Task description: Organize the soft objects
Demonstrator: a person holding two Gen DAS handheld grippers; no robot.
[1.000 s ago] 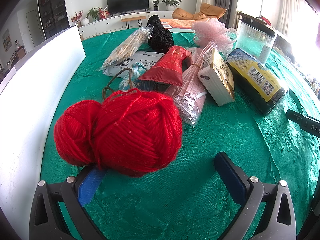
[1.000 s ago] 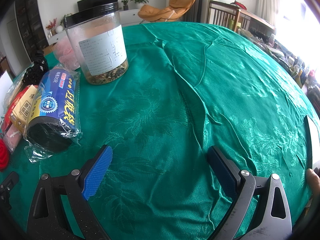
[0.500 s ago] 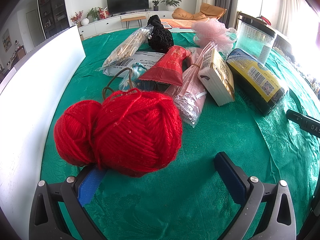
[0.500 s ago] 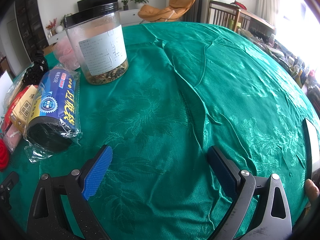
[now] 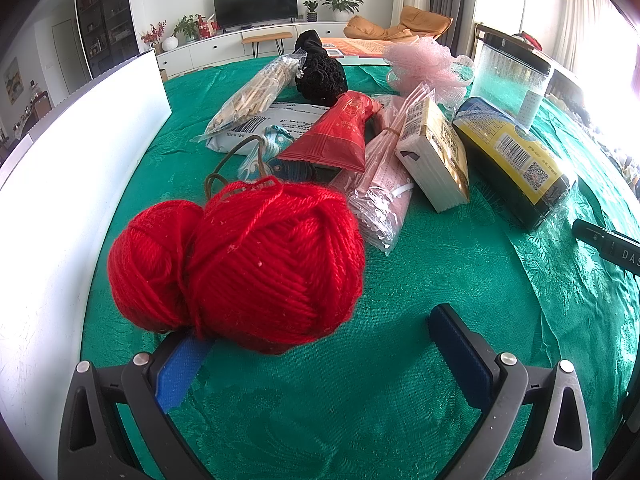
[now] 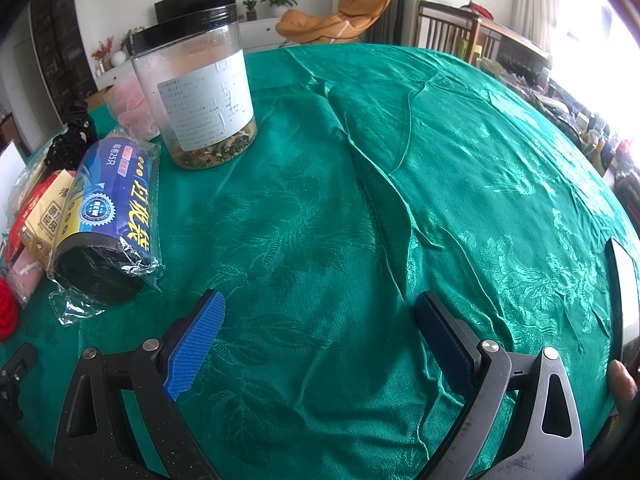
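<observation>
Two joined balls of red yarn (image 5: 240,264) lie on the green tablecloth just ahead of my left gripper (image 5: 320,344), which is open; the yarn rests against its left pad. Behind it lie a black knitted item (image 5: 320,72), a pink mesh puff (image 5: 424,64), a red packet (image 5: 336,136) and a pink bagged pack (image 5: 384,184). My right gripper (image 6: 320,328) is open over bare cloth, holding nothing. A sliver of the red yarn (image 6: 7,314) shows at that view's left edge.
A white board (image 5: 60,184) stands along the left. A tissue pack (image 5: 436,156), a roll of bin bags (image 6: 108,220) and a clear jar with a black lid (image 6: 196,96) sit between the grippers. Green cloth (image 6: 440,200) stretches to the right. A fingertip (image 6: 622,380) shows at right.
</observation>
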